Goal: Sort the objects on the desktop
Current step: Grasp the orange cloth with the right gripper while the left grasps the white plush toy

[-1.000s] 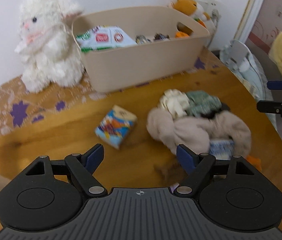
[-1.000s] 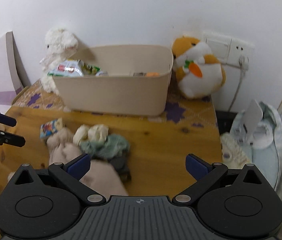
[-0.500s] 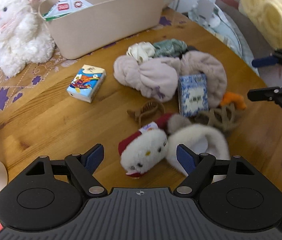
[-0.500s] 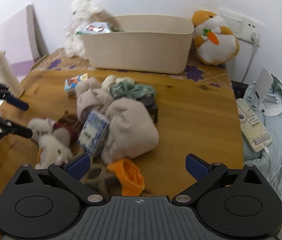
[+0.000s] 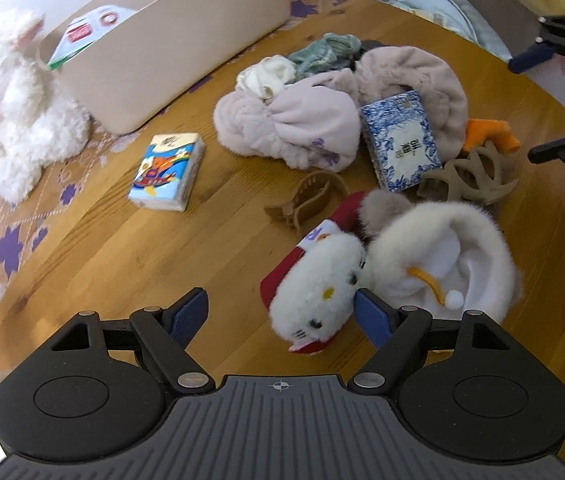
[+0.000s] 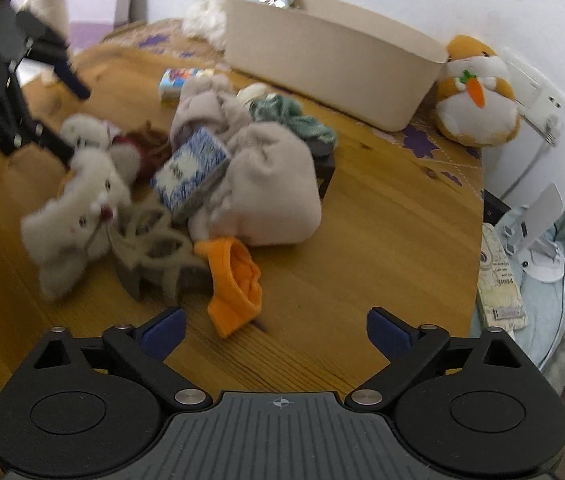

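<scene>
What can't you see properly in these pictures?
- Bin contents: left view, the wall hides all but a packet.
- White lamb: right view, behind the bin and cut by the top edge.
- Cat plush: right view, blurred.
- Cat plush's far side: left view, hidden by a claw finger.

White cat plush [image 5: 318, 292] on side beside tissue packs, clips, socks.
</scene>
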The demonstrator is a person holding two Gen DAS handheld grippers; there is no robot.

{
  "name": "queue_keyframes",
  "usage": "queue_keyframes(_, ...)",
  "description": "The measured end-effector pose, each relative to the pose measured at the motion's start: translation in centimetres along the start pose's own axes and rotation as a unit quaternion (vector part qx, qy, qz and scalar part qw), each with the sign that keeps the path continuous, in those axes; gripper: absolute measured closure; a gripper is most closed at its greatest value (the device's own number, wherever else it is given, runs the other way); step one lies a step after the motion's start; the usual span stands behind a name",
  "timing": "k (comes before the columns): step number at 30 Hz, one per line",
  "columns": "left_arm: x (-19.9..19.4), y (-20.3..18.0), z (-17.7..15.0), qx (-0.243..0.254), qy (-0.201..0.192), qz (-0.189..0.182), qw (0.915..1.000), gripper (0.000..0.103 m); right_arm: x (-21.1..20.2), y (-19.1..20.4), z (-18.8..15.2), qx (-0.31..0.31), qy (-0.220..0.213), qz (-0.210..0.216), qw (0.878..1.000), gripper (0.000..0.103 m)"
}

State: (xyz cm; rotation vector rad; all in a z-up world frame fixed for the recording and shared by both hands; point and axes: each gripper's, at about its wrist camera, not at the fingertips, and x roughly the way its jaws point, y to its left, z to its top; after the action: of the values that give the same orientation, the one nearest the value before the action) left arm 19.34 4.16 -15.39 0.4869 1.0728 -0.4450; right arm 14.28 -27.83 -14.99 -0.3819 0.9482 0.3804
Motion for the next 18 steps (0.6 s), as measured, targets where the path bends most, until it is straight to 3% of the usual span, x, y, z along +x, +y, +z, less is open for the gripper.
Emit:
queue_keyframes(12, 1.6, -2.8, 1.6, 0.061, -0.015, 0.016, 0.9979, 0.024, 2.0, 0.7, 0.6, -0.074, 0.003, 0.007, 0.997, 0.027)
queue_keyframes(14, 1.9, -2.8, 1.8, 0.064, -0.013, 0.012, 0.9978, 0.035, 2.2, 0.7, 0.9, -0.081, -0.002, 0.007, 0.997, 0.03)
queue_keyframes(18, 2.2, -2.9, 2.1, 0.069, -0.007, 0.003, 0.9976, 0.043, 2.6, 0.5, 1.1, -0.093, 0.001, 0.013, 0.996, 0.048)
